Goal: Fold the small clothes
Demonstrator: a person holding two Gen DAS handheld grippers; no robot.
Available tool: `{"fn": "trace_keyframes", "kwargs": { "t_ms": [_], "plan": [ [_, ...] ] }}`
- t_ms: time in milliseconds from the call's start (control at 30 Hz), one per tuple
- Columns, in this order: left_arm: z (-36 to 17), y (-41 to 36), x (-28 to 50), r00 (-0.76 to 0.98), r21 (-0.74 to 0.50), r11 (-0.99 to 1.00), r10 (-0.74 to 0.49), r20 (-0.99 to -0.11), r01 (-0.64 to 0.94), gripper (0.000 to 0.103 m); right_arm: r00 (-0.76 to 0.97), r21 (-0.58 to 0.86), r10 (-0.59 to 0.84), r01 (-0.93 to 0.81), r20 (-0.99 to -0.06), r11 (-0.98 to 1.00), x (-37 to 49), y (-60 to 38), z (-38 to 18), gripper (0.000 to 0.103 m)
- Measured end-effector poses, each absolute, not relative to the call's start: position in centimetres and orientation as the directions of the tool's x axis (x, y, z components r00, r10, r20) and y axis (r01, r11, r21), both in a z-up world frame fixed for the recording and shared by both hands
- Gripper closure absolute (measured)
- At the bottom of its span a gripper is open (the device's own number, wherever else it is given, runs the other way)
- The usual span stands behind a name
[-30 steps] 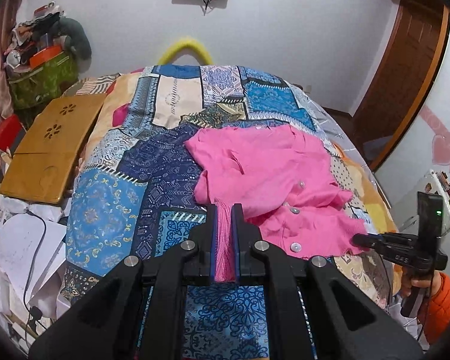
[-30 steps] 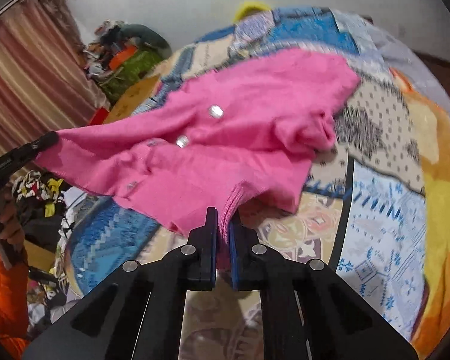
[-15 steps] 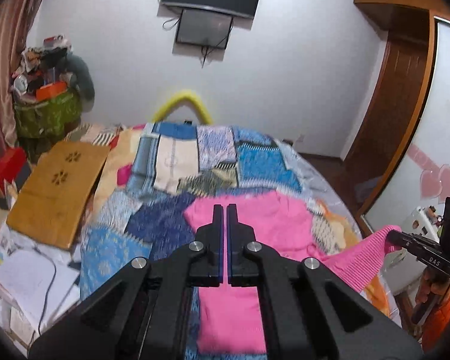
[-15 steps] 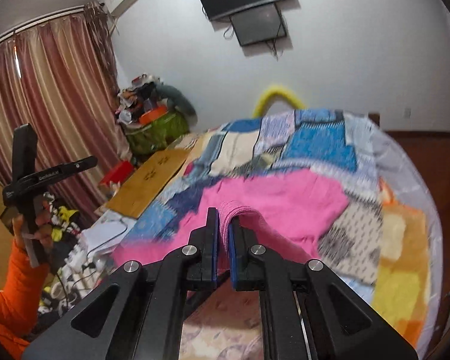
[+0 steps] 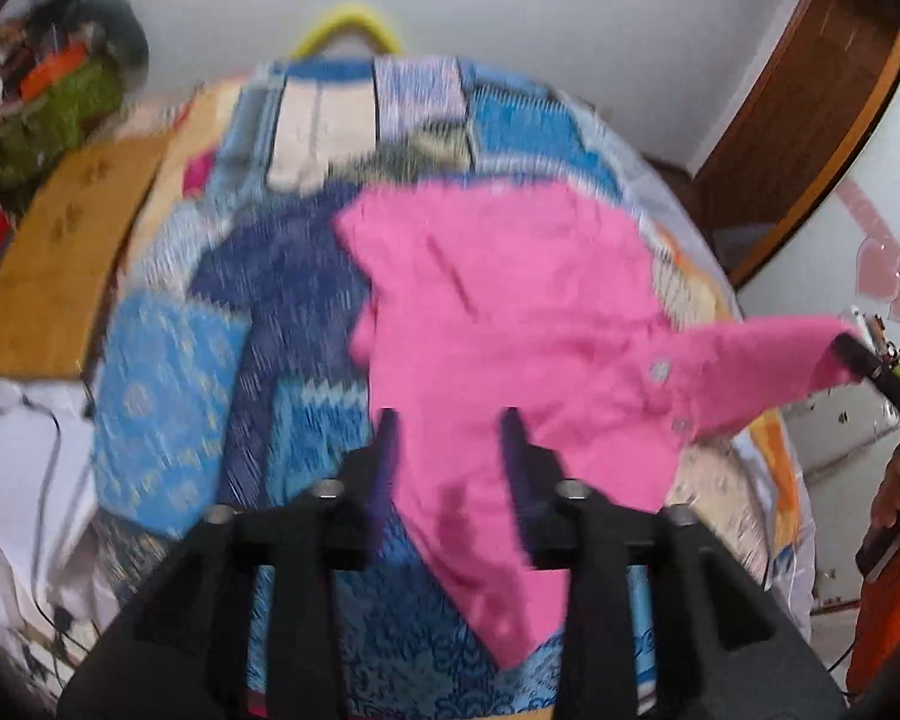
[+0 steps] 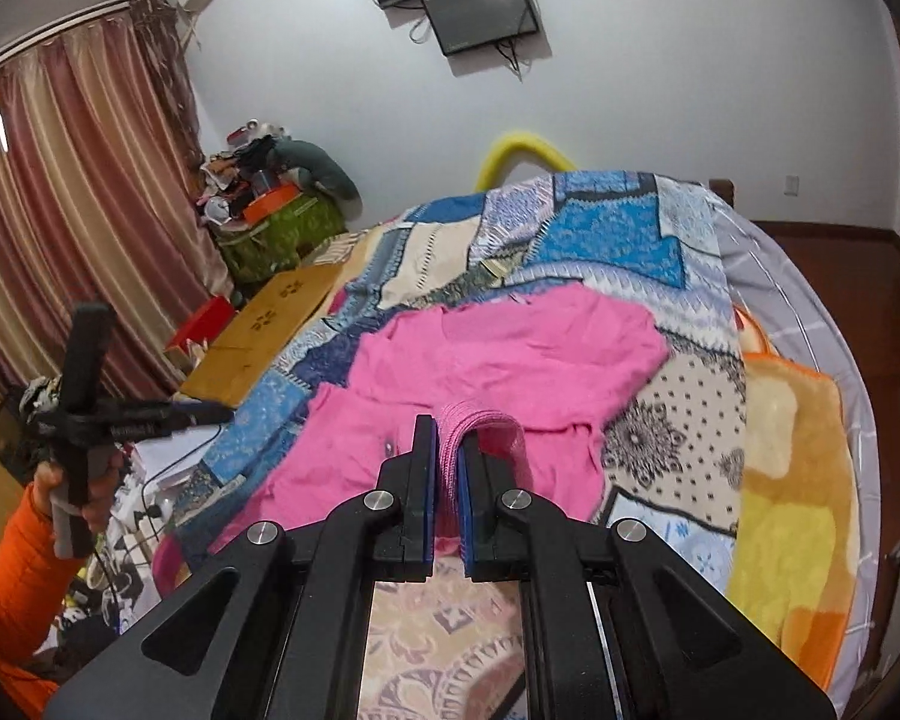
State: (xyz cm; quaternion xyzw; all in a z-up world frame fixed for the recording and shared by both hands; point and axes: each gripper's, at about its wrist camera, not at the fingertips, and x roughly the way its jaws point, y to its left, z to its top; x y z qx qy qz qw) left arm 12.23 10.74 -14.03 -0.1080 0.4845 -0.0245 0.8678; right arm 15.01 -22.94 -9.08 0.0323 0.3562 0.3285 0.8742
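A pink buttoned cardigan (image 5: pixel 510 312) lies spread on the patchwork bedspread (image 5: pixel 174 360); it also shows in the right wrist view (image 6: pixel 510 360). My left gripper (image 5: pixel 450 420) is open, its fingers apart above the cardigan's near hem, holding nothing. My right gripper (image 6: pixel 447 462) is shut on the cardigan's ribbed cuff (image 6: pixel 480 426), which bulges up between the jaws. In the left wrist view the right gripper's tip (image 5: pixel 858 354) holds the sleeve stretched out to the right. The left gripper (image 6: pixel 198 417) shows at the left of the right wrist view.
A wooden board (image 5: pixel 60 264) lies at the bed's left side. A cluttered green box (image 6: pixel 276 234) stands by the curtain (image 6: pixel 60 210). A yellow blanket (image 6: pixel 792 480) covers the bed's right side. A door (image 5: pixel 810 120) is at the right.
My left gripper has opened and let go of the cardigan, which has dropped onto the bed. My right gripper still holds the cuff and has lowered a little.
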Motion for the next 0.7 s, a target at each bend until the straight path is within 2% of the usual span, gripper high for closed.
{"fn": "trace_keyframes", "kwargs": {
  "t_ms": [100,133,467,700],
  "plan": [
    [-16.3,10.4,11.6,0.472,-0.233,0.969,-0.167,-0.866,-0.083,0.044,0.528,0.303,0.590,-0.533,-0.611,0.790,15.0,-23.6,-9.8,0.098],
    [-16.9,10.4,11.5,0.452,-0.247,0.965,-0.181,-0.873,-0.092,0.043,0.528,0.306,0.586,-0.526,-0.615,0.794,15.0,-23.8,-10.1,0.098],
    [-21.0,9.9,10.3,0.336,-0.370,0.916,-0.302,-0.892,-0.158,0.042,0.514,0.328,0.584,-0.506,-0.628,0.798,14.7,-24.6,-11.4,0.098],
    [-21.3,9.3,9.3,0.372,-0.404,0.902,-0.326,-0.869,-0.155,0.042,0.506,0.336,0.588,-0.505,-0.631,0.795,14.7,-24.6,-11.7,0.098]
  ]
}}
